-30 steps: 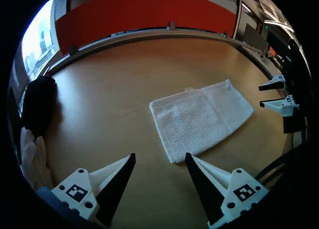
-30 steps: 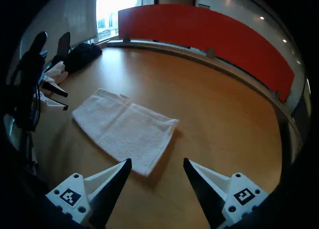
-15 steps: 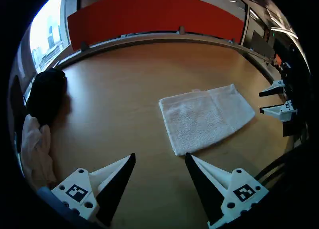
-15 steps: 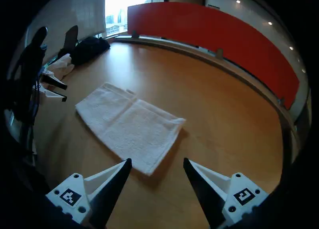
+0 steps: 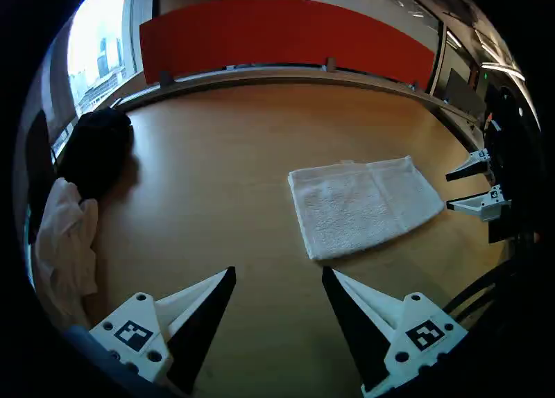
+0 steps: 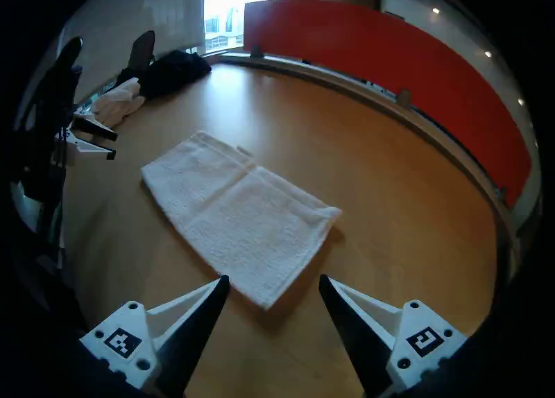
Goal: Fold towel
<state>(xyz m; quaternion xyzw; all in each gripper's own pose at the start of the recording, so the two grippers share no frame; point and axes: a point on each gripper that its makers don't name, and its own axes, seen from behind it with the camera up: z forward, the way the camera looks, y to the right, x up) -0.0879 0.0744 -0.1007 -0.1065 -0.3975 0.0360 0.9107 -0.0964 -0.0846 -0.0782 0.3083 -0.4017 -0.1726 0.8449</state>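
The left tongs (image 5: 277,270) stood wide open and held nothing. Over the last second they had drawn back and swung left: the towel (image 5: 364,204), whose near corner had lain between their tips, now lay ahead and to the right of them, well clear. The right tongs (image 6: 274,279) were likewise wide open and empty, with the towel's near corner just ahead of the gap between their tips, much as before. The towel itself had not shifted on the bench (image 5: 208,176). This suggested that a fold had been released and that the tongs were backing off.

The towel was white terry, lying flat as a folded rectangle. A layer edge crossed it, and a small tag showed at its far edge.
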